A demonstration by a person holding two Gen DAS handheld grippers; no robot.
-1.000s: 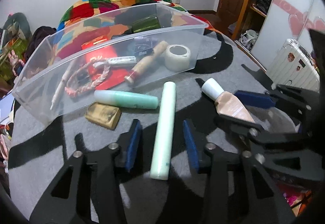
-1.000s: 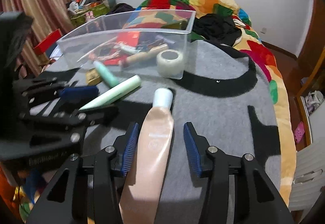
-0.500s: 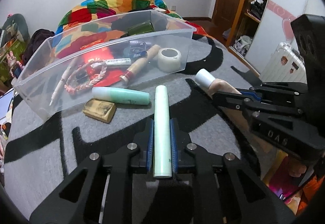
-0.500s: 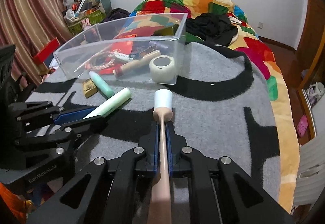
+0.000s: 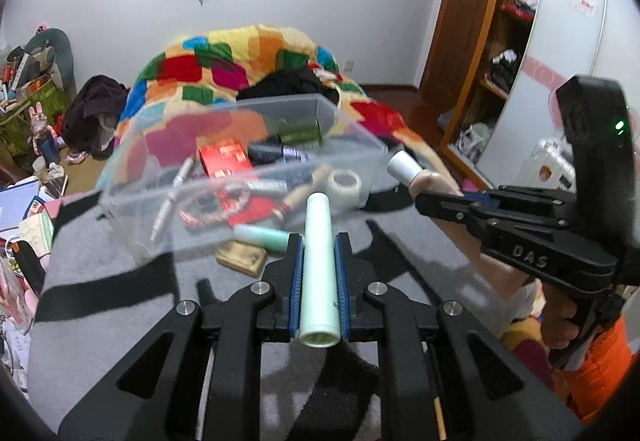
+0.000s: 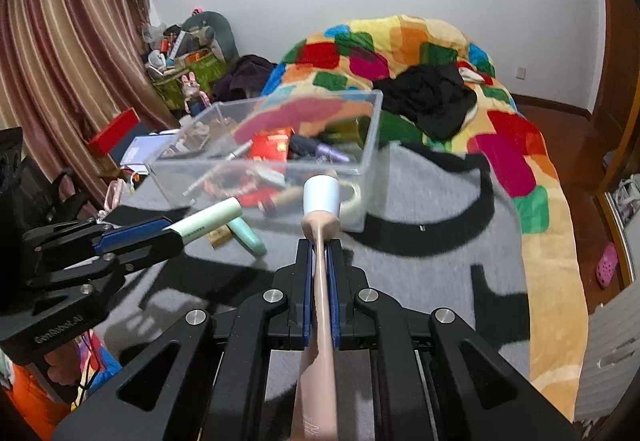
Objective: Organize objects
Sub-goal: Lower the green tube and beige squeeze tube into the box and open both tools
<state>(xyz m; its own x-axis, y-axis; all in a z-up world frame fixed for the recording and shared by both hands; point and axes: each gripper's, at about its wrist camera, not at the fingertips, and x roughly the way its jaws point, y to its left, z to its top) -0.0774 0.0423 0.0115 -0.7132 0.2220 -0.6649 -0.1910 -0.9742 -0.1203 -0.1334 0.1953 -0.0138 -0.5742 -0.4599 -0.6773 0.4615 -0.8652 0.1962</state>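
My left gripper [image 5: 318, 241] is shut on a pale green tube [image 5: 319, 273] and holds it lifted above the grey mat, pointing at the clear plastic bin [image 5: 168, 209]. My right gripper [image 6: 319, 247] is shut on a beige tube with a white cap [image 6: 322, 201], also lifted, near the bin's [image 6: 370, 161] near corner. The right gripper with its tube [image 5: 404, 167] shows at the right of the left wrist view; the left gripper with the green tube [image 6: 208, 219] shows at the left of the right wrist view. The bin holds several small items.
A short mint tube [image 5: 260, 235] and a gold bar-shaped box [image 5: 242, 259] lie on the grey mat in front of the bin. A tape roll [image 5: 345, 183] sits inside the bin's right end. A colourful blanket [image 6: 400, 53] lies behind. Clutter lies at the left.
Both grippers closed on their tubes, then lifted them off the mat and moved them toward the bin.
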